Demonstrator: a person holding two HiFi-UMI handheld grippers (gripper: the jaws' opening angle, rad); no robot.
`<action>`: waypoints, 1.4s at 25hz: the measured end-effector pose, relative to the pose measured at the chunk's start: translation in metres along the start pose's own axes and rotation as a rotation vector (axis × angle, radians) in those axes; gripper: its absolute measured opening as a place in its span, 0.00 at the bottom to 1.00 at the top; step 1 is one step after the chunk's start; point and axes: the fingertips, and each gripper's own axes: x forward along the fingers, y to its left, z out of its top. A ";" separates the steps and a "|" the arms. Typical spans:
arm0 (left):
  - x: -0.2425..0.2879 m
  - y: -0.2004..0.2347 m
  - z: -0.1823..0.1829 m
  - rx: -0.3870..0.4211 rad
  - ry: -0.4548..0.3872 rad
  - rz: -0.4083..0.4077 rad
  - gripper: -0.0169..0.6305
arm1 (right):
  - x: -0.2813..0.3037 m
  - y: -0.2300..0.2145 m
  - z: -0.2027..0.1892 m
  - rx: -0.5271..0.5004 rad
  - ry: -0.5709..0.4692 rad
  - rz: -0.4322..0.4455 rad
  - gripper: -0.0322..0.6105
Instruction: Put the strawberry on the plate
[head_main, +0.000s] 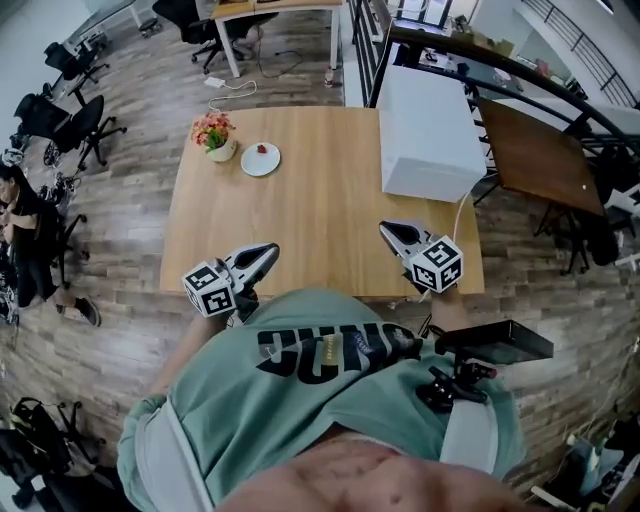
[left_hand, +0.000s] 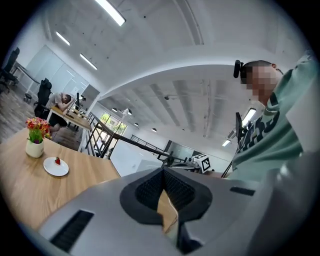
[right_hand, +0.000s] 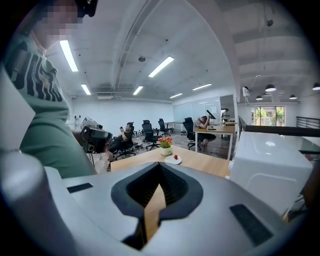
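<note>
A small red strawberry (head_main: 262, 149) lies on a round white plate (head_main: 260, 161) at the far left of the wooden table (head_main: 320, 220). The left gripper view shows the strawberry (left_hand: 57, 160) and plate (left_hand: 54, 168) well away to the left. In the right gripper view, the strawberry (right_hand: 175, 157) on its plate (right_hand: 173, 160) is tiny and far ahead. My left gripper (head_main: 270, 247) hovers at the table's near edge, jaws shut and holding nothing. My right gripper (head_main: 384, 228) is over the near right part of the table, also shut with nothing in it. Both are far from the plate.
A pot of orange and pink flowers (head_main: 215, 135) stands just left of the plate. A large white box (head_main: 428, 135) covers the table's far right corner. Office chairs (head_main: 75, 125) and a seated person (head_main: 25, 235) are off to the left, and a dark table (head_main: 540, 155) is at the right.
</note>
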 end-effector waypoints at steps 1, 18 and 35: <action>0.002 -0.005 0.001 0.007 0.001 -0.011 0.03 | -0.004 0.001 0.000 0.002 0.001 -0.005 0.06; -0.115 0.024 -0.038 -0.062 -0.031 -0.099 0.03 | -0.002 0.127 0.024 -0.106 0.173 -0.106 0.06; 0.077 -0.135 -0.088 0.088 -0.058 -0.067 0.03 | -0.206 0.011 -0.028 -0.149 -0.007 -0.049 0.06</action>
